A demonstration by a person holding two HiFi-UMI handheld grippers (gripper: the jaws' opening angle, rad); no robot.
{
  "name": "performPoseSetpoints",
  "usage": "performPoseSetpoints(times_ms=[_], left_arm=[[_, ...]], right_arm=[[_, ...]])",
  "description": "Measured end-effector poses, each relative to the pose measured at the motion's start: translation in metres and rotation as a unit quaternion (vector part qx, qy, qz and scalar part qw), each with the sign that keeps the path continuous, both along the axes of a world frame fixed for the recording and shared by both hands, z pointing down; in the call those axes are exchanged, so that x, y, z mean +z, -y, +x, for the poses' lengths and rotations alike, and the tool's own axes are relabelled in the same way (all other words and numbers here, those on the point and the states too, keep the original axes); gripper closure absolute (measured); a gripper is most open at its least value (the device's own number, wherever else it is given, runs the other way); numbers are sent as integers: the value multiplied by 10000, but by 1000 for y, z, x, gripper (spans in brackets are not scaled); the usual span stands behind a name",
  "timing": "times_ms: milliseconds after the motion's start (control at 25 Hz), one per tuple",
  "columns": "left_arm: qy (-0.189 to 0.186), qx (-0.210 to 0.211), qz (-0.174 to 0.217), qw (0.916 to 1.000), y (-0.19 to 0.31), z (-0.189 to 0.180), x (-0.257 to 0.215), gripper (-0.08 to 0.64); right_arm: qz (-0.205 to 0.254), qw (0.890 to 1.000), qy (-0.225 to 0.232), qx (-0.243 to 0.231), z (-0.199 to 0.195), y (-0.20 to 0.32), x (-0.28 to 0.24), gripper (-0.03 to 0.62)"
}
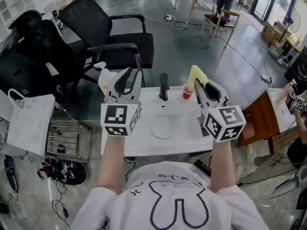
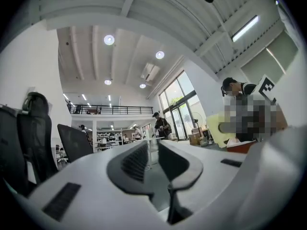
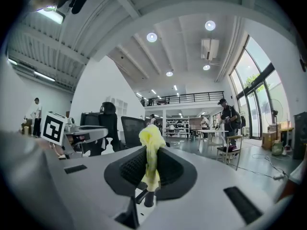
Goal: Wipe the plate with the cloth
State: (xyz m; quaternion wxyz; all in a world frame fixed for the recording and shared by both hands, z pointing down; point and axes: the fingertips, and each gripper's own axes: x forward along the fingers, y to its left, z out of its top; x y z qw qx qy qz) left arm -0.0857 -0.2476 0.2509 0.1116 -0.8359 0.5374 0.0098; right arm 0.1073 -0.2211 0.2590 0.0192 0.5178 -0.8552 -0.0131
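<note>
Right gripper [image 3: 150, 161] was clamped on the yellow cloth [image 3: 149, 138], left gripper [image 2: 152, 150] barely open and empty. Both hung well above the plate [image 1: 164, 127] sitting on the white table [image 1: 139, 145], so no wiping was happening; done or not, couldn't tell

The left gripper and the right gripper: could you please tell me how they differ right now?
The left gripper's jaws stand slightly apart with nothing between them; the right gripper's jaws are shut on a crumpled yellow cloth. In the head view the left gripper shows over the white table's left side, the right gripper over its right side. Both are held above the table, pointing forward.
</note>
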Motion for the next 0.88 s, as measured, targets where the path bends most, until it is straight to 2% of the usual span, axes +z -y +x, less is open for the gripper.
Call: performPoseSetpoints(times_ms=[40, 80, 280, 600, 880], left_arm=[[-3, 29, 83, 10000, -5, -1, -8, 546], [5, 73, 146, 9999, -11, -1, -14, 551], [105, -108, 424, 9990, -25, -13, -33, 551], [148, -213, 588, 9979, -33, -21, -44, 551], [151, -274, 649, 9974, -36, -22, -44, 551]], right_arm=[[70, 10000, 59, 9, 1, 0, -6, 538], [153, 9998, 92, 17, 2, 0, -12, 538], [575, 9983, -91, 95, -1, -5, -32, 538], [932, 9939, -428, 414, -3, -14, -37, 538], [957, 9927, -520, 519, 3, -19, -32, 538]])
